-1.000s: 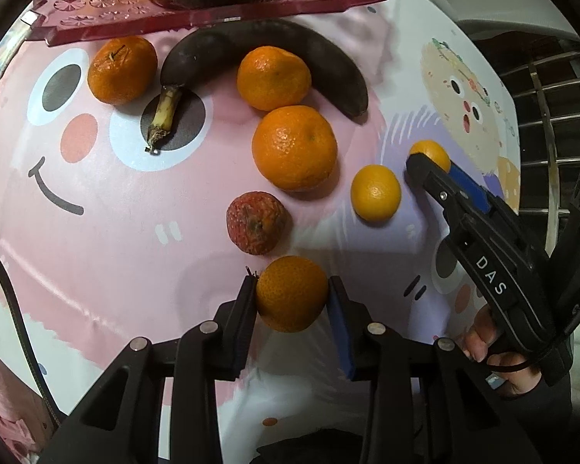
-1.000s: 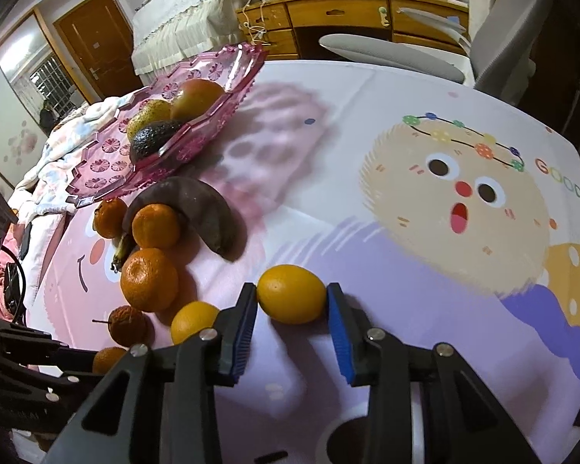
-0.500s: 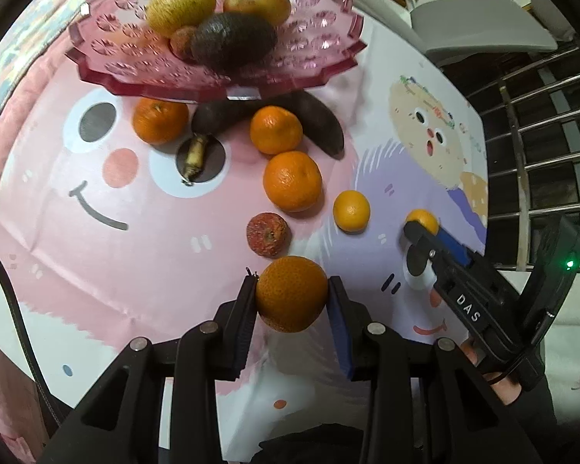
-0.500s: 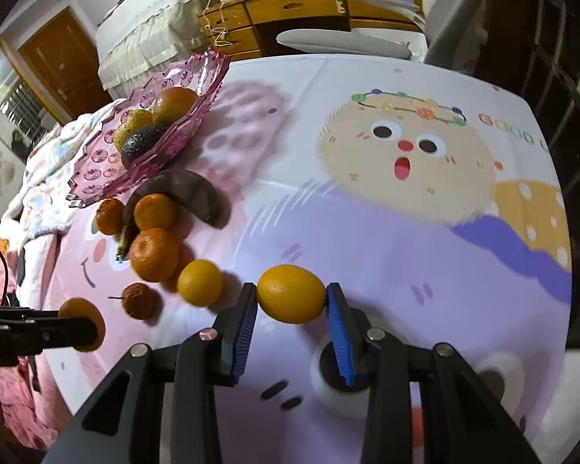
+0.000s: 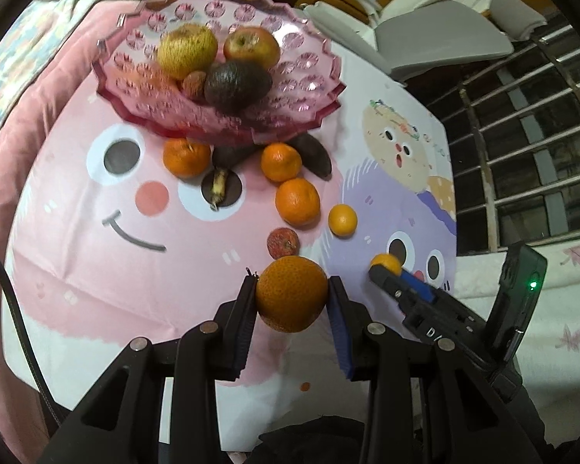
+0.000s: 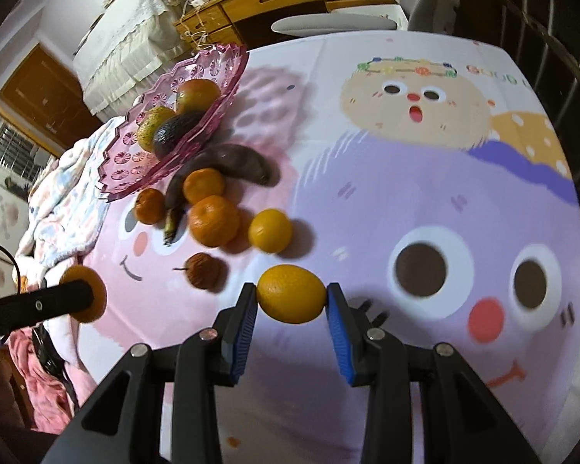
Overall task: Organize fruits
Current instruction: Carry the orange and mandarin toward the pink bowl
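Note:
My left gripper (image 5: 292, 301) is shut on a tangerine (image 5: 292, 297), held above the cartoon tablecloth. My right gripper (image 6: 292, 301) is shut on a yellow-orange citrus (image 6: 292, 298), also lifted; it shows in the left wrist view (image 5: 384, 263) at the right. A pink glass fruit bowl (image 5: 313, 77) at the far end holds a pear, an apple (image 5: 253, 44) and an avocado (image 5: 237, 85). Loose on the cloth in front of it lie three tangerines, a small yellow-orange citrus (image 5: 342, 220), a blackened banana (image 6: 220, 164) and a wrinkled red fruit (image 5: 283, 243).
The table (image 6: 425, 201) ends at the right near a dark window grille (image 5: 522, 147). A grey chair (image 5: 437, 34) stands beyond the far edge. Bedding lies off the left side. A wooden dresser (image 6: 274, 0) is at the back.
Both grippers have risen and drawn back from the table with their fruit. The bowl and loose fruit look smaller and farther away. The loose fruit has not moved.

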The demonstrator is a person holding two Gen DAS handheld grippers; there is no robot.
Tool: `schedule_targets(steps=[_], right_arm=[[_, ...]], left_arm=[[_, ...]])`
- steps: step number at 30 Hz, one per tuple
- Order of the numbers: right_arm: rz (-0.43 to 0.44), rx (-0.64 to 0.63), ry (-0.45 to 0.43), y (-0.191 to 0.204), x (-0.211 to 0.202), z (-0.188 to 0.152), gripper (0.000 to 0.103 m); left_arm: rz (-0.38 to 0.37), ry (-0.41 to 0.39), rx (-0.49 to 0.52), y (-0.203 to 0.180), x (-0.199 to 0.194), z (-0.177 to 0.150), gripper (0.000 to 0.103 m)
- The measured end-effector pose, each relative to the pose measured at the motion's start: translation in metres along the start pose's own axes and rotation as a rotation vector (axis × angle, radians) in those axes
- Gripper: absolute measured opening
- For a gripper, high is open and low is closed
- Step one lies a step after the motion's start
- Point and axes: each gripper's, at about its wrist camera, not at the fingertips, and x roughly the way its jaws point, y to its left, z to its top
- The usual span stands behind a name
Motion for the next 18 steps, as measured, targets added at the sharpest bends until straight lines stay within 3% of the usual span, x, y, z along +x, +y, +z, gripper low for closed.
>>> schedule_targets(steps=[8,18], right_arm=[[0.004,0.164,-0.044,0.040,-0.003,-0.017,0.037],[-0.019,0.269,-0.140,0.087,0.005,-0.019,0.037]], left_arm=[[-0.038,0.000,0.136,0.025,-0.032,0.029,0.034],[-0.062,0.015,0.307,0.056,-0.050,0.066,0.034]])
